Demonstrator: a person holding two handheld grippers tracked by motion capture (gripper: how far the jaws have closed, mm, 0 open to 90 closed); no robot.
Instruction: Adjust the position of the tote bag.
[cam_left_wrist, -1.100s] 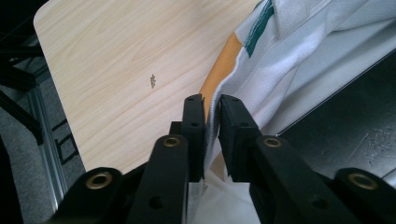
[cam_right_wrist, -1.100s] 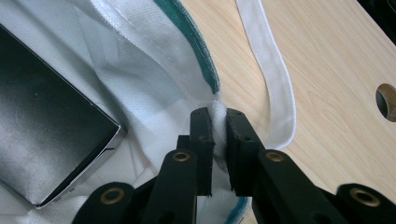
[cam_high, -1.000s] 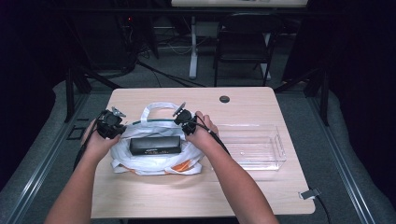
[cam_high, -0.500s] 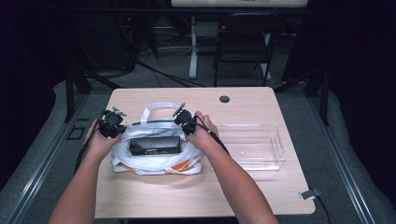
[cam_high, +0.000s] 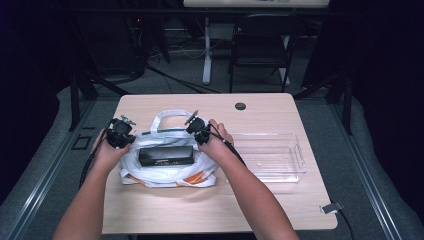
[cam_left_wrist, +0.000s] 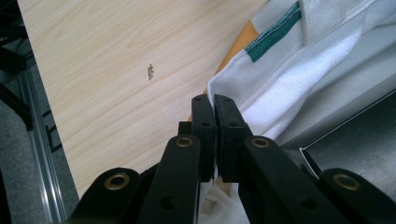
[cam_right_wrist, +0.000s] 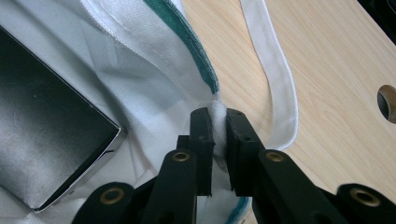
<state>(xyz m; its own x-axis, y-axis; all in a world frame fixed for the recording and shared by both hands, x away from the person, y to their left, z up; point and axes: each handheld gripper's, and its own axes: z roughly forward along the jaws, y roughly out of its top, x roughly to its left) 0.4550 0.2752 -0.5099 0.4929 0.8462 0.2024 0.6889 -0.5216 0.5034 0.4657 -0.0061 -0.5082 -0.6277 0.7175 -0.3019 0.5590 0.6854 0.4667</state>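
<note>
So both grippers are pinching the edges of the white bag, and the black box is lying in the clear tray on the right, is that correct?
Not quite. The high view shows the black box on the white bag, between left gripper and right gripper; both do pinch its edges. The clear tray holds nothing.

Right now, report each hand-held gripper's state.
Left hand-held gripper: closed on the white bag's edge.
Right hand-held gripper: closed on the white bag's bunched rim.
</note>
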